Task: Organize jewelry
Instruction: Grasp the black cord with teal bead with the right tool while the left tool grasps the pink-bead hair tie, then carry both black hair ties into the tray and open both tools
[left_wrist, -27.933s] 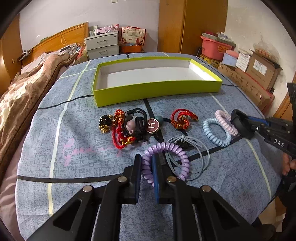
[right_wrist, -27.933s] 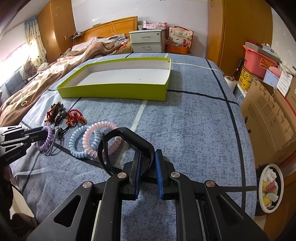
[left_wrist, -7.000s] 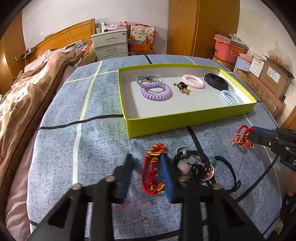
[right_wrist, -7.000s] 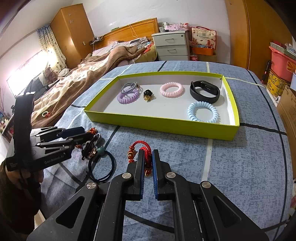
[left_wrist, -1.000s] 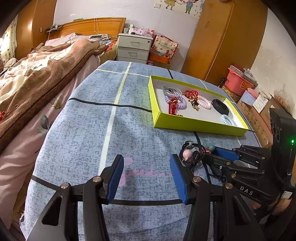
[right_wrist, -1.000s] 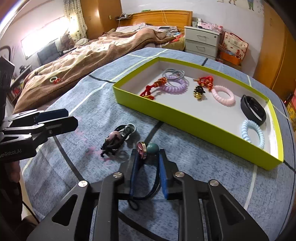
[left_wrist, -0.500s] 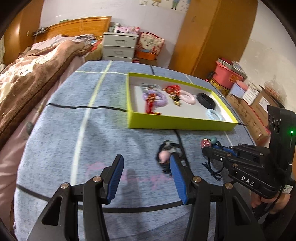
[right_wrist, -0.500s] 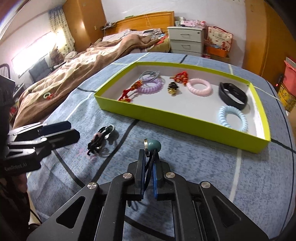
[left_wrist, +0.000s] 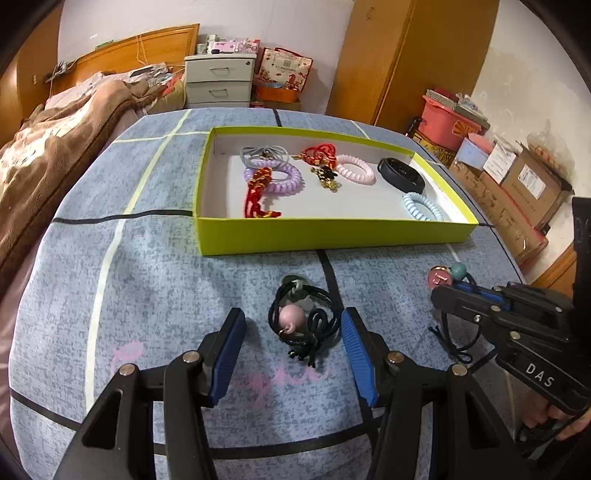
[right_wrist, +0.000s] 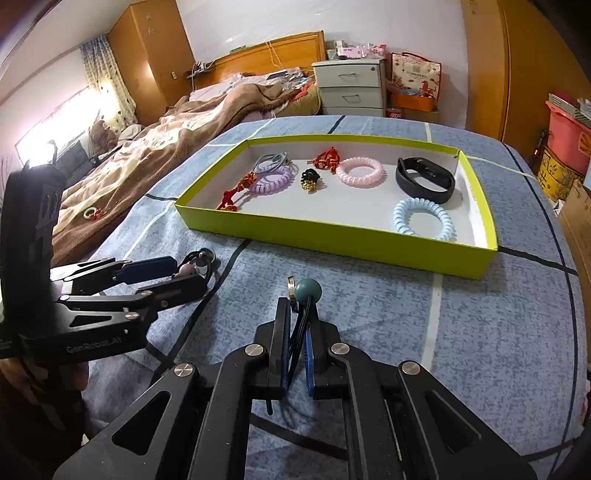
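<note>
A yellow-green tray (left_wrist: 332, 236) (right_wrist: 332, 243) on the blue cloth holds several coil ties, red knots, a gold charm and a black band (right_wrist: 424, 179). A black hair tie with a pink bead (left_wrist: 295, 317) lies on the cloth between the open fingers of my left gripper (left_wrist: 293, 350), untouched; it also shows in the right wrist view (right_wrist: 192, 267). My right gripper (right_wrist: 297, 317) is shut on a black hair tie with a green bead (right_wrist: 308, 290) and pink disc, held above the cloth. This gripper shows at the right of the left wrist view (left_wrist: 448, 288).
A bed with a brown blanket (right_wrist: 147, 155) runs along the left. A grey drawer unit (left_wrist: 219, 79) stands behind the table. Cardboard boxes (left_wrist: 517, 184) and a red bin (left_wrist: 447, 123) stand at the right.
My left gripper has moved so the pink-bead tie lies between its fingers. My right gripper has lifted the green-bead tie a little toward the tray.
</note>
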